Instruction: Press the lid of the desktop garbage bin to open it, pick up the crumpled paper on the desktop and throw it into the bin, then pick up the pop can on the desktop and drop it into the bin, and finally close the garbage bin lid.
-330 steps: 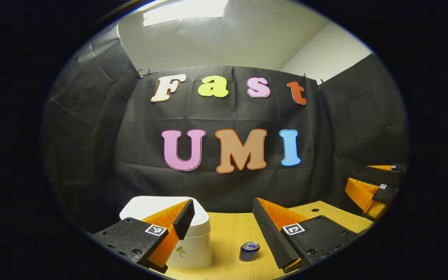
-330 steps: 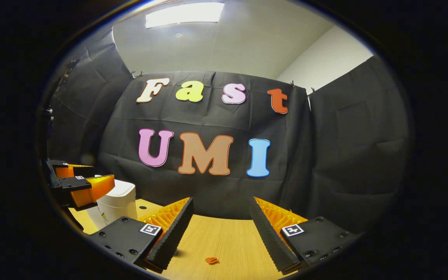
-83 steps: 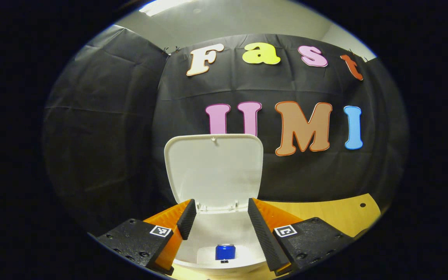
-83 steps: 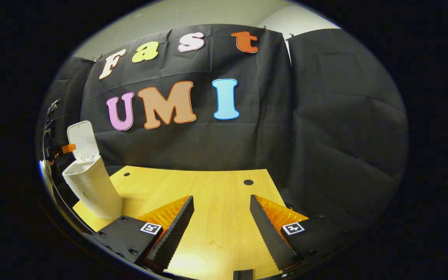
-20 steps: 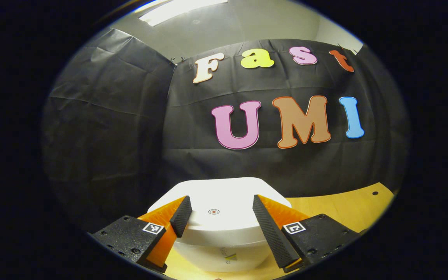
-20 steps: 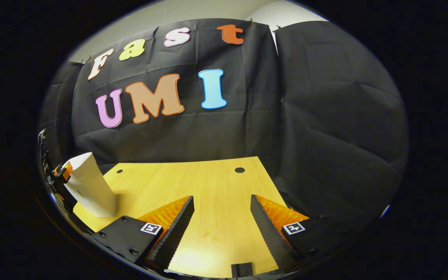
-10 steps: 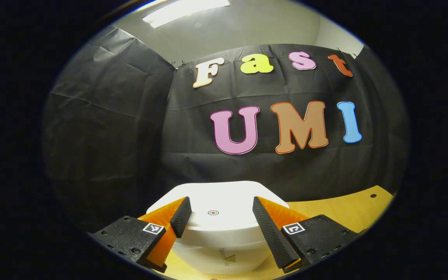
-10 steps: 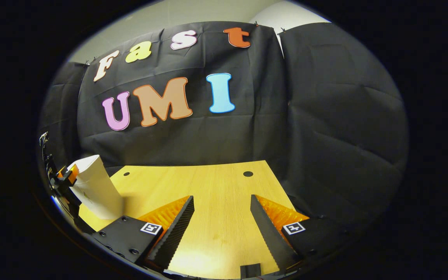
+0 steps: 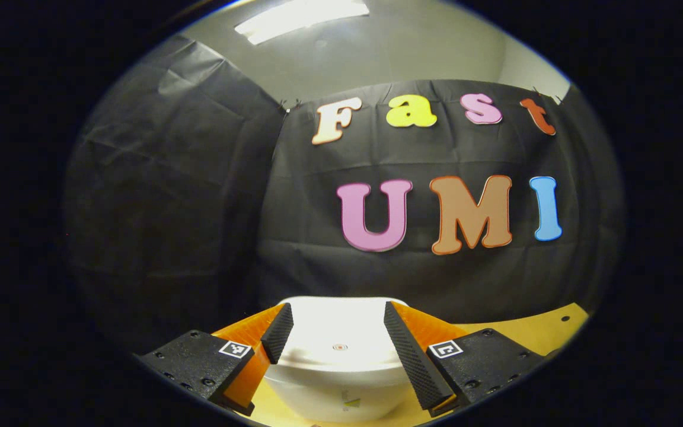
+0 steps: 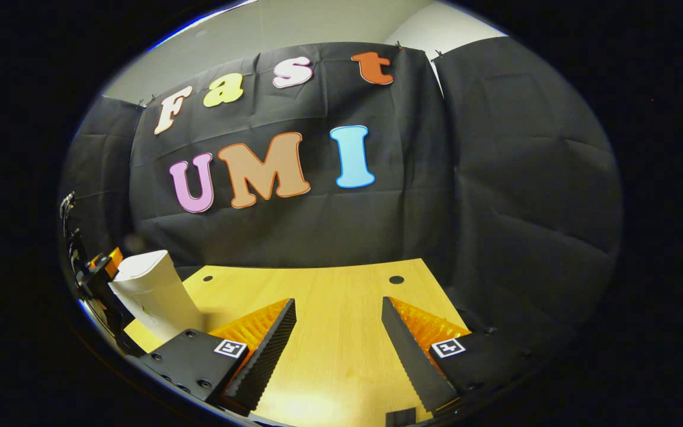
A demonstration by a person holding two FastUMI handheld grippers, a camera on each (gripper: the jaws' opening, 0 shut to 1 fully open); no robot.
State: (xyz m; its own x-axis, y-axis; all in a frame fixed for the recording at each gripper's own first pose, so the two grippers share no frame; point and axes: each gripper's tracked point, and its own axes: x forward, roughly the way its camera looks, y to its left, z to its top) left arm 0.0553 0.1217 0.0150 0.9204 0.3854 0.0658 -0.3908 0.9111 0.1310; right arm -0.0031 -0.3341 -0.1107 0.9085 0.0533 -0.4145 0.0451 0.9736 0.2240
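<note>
The white desktop bin stands straight ahead in the left gripper view with its lid down; a small red dot marks the lid's middle. My left gripper is open just above and in front of the lid, one finger on each side of it. In the right gripper view the same bin stands at the far left of the table, with the left gripper beside it. My right gripper is open over bare wood with nothing between its fingers.
The wooden table has two small dark holes near its back edge. Black cloth walls close in behind and on both sides.
The lid stood up 4.2 s ago with the blue can inside; now it is down. Over the last second my left gripper has drawn back and tilted up a little. The right gripper has shifted slightly.
</note>
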